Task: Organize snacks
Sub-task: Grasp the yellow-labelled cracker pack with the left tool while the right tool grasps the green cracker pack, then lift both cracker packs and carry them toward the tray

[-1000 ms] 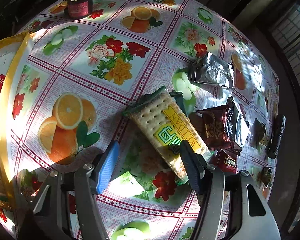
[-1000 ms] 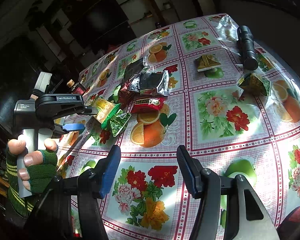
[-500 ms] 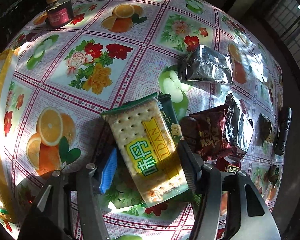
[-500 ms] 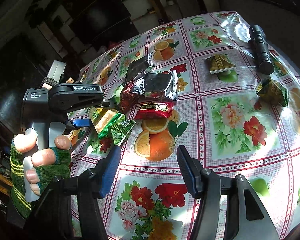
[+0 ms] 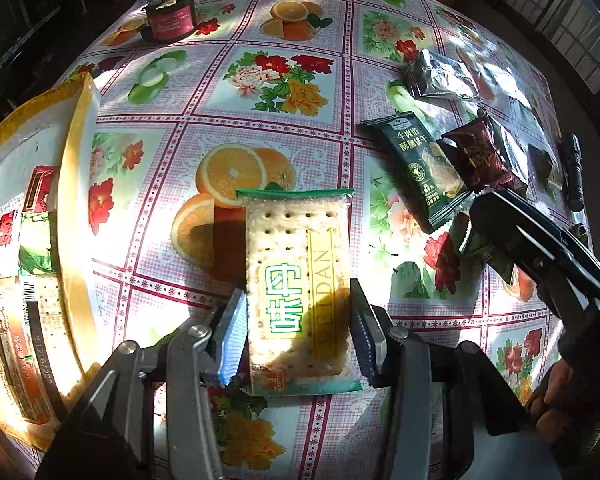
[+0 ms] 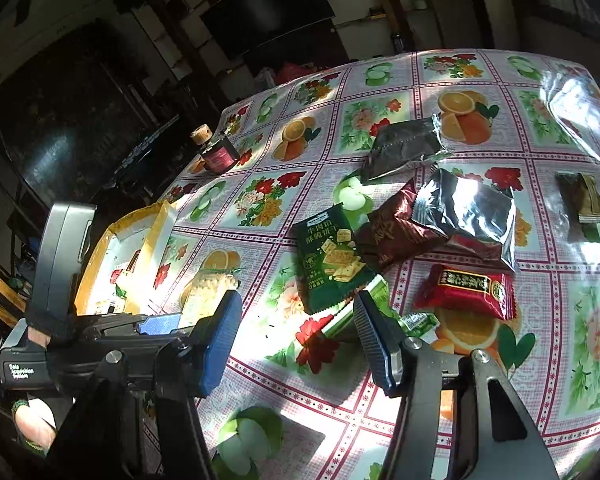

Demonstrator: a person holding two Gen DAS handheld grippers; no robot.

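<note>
**Cracker pack clamped, box off to the left**

Left tongs (image 5: 298,336) closed on the near end of the cracker pack (image 5: 298,276), one pad on each long edge, far end sticking out ahead above the desk (image 5: 260,116). Right tongs (image 6: 298,338) wide open and empty, hovering just short of the green biscuit packet (image 6: 332,260) and the heap of snacks beyond it: maroon packet (image 6: 396,228), silver packet (image 6: 468,208), red packet (image 6: 466,290). Open box (image 5: 76,208) with snacks already inside, well left of the left tongs.

Probably the carry to the box. Best done with the grip held steady, since the pack is thin and the crackers inside likely brittle; squeezing harder risks crumbs. Swing left, clear the raised yellow flap, then lay flat beside the packs there rather than dropping on edge. Keep the right tongs back from the crossing path.
</note>
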